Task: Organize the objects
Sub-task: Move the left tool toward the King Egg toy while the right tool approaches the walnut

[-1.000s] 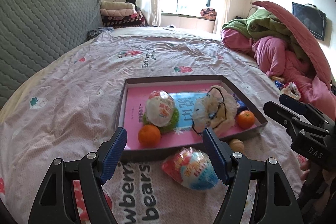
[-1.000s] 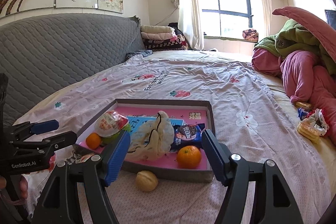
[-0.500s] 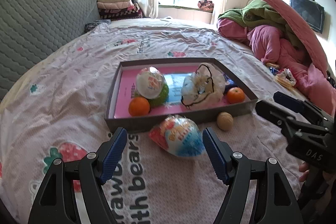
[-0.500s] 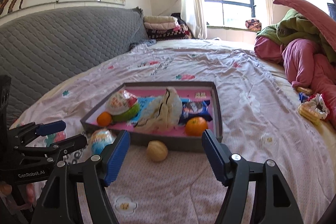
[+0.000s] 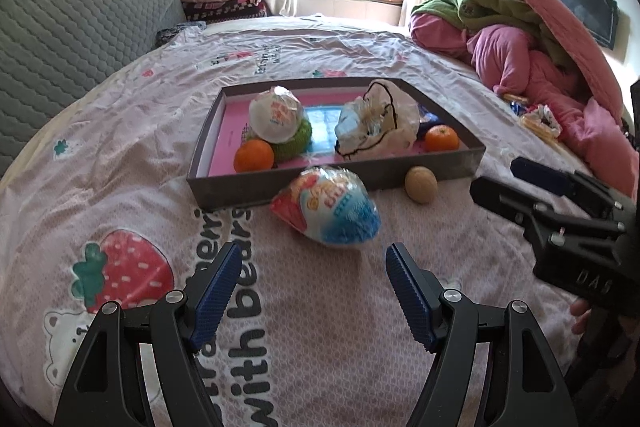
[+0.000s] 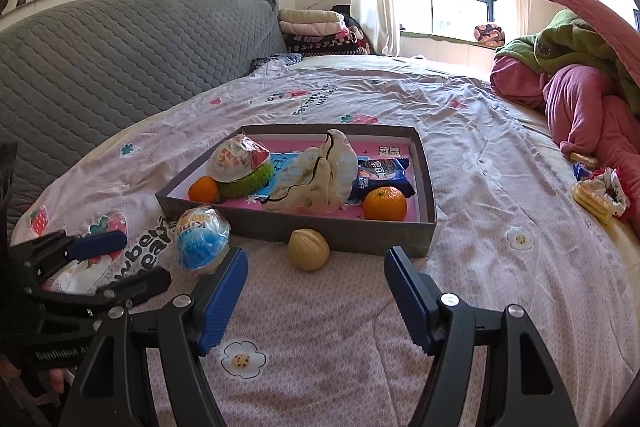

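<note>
Both grippers have drawn back from the grey tray (image 5: 332, 187) since the earlier frames, so the egg-shaped wrapped snack (image 5: 326, 209) and the walnut (image 6: 309, 249) lying on the bedsheet (image 5: 120, 163) just outside the tray's near wall now sit ahead of the fingertips, not between them. Left gripper (image 5: 314, 287) and right gripper (image 6: 316, 291) both stand spread wide and empty. Judgement: next pick suits left on the snack, right on the walnut; centre each item between the pads before closing, squeeze the crinkly wrapper gently, and lift clear of the tray wall before setting down beside the oranges (image 6: 385, 203).
</note>
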Demonstrator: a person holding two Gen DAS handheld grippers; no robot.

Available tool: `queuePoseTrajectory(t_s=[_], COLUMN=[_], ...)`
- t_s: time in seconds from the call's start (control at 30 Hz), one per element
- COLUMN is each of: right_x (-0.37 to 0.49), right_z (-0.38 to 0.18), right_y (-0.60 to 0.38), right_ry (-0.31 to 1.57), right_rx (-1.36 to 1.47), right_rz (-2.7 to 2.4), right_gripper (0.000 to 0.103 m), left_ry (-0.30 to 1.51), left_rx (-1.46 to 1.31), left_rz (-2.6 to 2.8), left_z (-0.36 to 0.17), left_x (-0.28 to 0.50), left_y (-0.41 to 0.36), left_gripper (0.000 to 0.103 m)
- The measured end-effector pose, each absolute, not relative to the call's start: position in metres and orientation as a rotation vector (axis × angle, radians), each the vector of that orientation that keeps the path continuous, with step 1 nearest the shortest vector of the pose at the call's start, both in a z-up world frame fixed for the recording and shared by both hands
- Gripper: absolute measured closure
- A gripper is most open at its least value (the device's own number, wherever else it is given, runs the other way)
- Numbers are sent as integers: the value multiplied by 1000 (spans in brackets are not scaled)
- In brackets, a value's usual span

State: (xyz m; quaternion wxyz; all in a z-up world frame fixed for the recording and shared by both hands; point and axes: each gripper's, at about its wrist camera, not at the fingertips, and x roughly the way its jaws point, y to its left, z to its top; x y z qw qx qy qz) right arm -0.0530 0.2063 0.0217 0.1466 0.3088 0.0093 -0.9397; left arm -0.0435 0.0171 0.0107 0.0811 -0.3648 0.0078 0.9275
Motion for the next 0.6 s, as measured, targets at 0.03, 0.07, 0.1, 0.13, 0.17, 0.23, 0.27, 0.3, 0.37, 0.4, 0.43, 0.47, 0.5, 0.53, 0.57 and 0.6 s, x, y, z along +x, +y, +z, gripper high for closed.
queuePoseTrajectory(t_s=[0.03, 0.07, 0.1, 0.13, 0.17, 0.23, 0.27, 0.3, 0.37, 0.4, 0.43, 0.47, 0.5, 0.53, 0.57, 0.6], right_x=[-53, -53, -54, -54, -54, -55, -57, -58, -62, -64, -67, -69, -71, -73, -76, -78], right_z=[22, 22, 21, 21, 21, 20, 19, 17, 13, 11, 8, 6, 5, 4, 3, 2], right_y=[207, 207, 207, 207, 207, 206, 206, 205, 204, 204, 203, 202, 201, 200, 199, 199], right_ry=[22, 19, 19, 18, 16, 13, 11, 8, 1, -2, -2, -1, 3, 5, 1, -5], right_rx=[891, 892, 894, 896, 897, 905, 910, 920, 945, 959, 973, 980, 992, 996, 1002, 1010], right_rz=[-2705, -2704, -2703, -2703, -2700, -2694, -2690, -2685, -2676, -2672, -2669, -2667, -2667, -2669, -2669, -2668], right_gripper=[33, 33, 33, 33, 33, 33, 33, 33, 33, 33, 33, 33, 33, 33, 33, 33], left_ry=[31, 46, 54, 63, 72, 68, 67, 64, 54, 55, 56, 55, 48, 42, 42, 41], left_rx=[-1088, -1089, -1093, -1094, -1095, -1094, -1093, -1096, -1102, -1100, -1101, -1103, -1105, -1104, -1104, -1107], left_rz=[2772, 2773, 2772, 2769, 2770, 2770, 2769, 2772, 2771, 2773, 2777, 2779, 2780, 2778, 2779, 2779], left_z=[8, 6, 4, 2, -1, -5, -6, -8, -12, -15, -17, -19, -21, -23, -24, -25], left_x=[-43, -42, -42, -43, -44, -46, -47, -49, -55, -59, -61, -63, -66, -69, -71, -74], left_y=[19, 20, 21, 23, 24, 24, 24, 24, 23, 23, 23, 23, 24, 24, 24, 24], left_gripper=[27, 27, 27, 27, 27, 27, 27, 27, 27, 27, 27, 27, 27, 27, 27, 27])
